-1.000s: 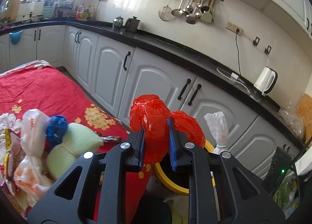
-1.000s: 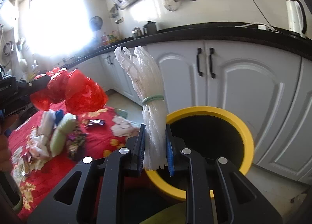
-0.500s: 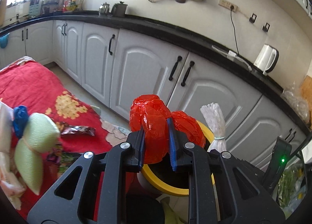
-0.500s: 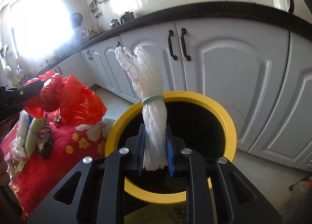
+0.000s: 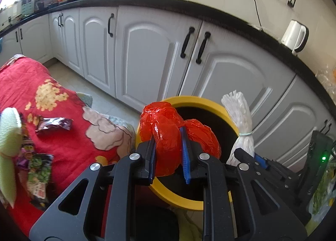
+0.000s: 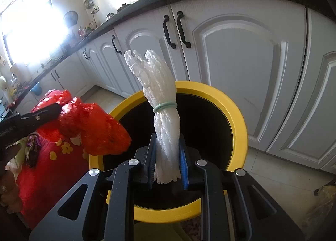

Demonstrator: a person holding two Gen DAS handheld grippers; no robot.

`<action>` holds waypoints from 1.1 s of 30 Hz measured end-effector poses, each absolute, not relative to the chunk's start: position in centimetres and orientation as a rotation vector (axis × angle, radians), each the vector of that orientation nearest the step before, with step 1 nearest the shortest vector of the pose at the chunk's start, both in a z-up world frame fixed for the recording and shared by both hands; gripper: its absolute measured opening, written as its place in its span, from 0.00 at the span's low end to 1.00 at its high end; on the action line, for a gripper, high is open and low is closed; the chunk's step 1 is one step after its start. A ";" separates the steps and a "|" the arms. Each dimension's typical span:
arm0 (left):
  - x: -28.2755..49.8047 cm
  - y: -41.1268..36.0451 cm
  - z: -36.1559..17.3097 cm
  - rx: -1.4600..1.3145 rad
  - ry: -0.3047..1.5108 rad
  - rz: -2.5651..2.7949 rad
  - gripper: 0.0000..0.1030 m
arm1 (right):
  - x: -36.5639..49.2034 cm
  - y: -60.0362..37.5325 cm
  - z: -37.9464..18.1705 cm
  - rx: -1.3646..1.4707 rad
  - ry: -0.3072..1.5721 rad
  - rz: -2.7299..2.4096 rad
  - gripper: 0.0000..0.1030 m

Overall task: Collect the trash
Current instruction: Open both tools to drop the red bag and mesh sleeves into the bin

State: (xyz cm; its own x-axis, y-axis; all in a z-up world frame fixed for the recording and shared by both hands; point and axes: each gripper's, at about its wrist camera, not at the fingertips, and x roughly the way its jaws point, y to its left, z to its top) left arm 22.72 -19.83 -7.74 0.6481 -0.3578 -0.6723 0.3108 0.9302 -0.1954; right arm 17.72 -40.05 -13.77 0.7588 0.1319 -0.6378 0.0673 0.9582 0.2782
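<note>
Two pieces of trash held over the bin, ready for release

The left tool [image 5: 168,155] is clamped on a red bag [image 5: 168,134], the right tool [image 6: 167,160] on a white net bundle [image 6: 163,127]; both should be centred over the yellow bin [image 6: 237,123] before the jaws are opened.

Each hand-held gripper is matte black plastic: the left hand-held gripper [image 5: 169,158] and the right hand-held gripper [image 6: 167,158] share two triangular cut-out arms, four round silver screw heads, and ribbed blue pads lining both fingers [image 6: 183,165].
</note>
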 end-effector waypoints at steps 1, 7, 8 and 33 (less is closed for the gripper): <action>22.9 -20.1 -8.1 -0.059 0.788 -0.381 0.14 | 17.8 -40.2 -13.9 0.297 0.714 0.036 0.20; 23.5 -21.1 -9.4 -0.050 0.819 -0.382 0.14 | 18.0 -40.6 -14.4 0.311 0.724 0.036 0.20; 23.6 -21.2 -9.5 -0.049 0.822 -0.382 0.14 | 18.0 -40.6 -14.4 0.308 0.725 0.032 0.21; 20.0 -14.8 -5.4 -0.132 0.699 -0.293 0.89 | 16.0 -38.8 -10.3 0.316 0.627 0.043 0.67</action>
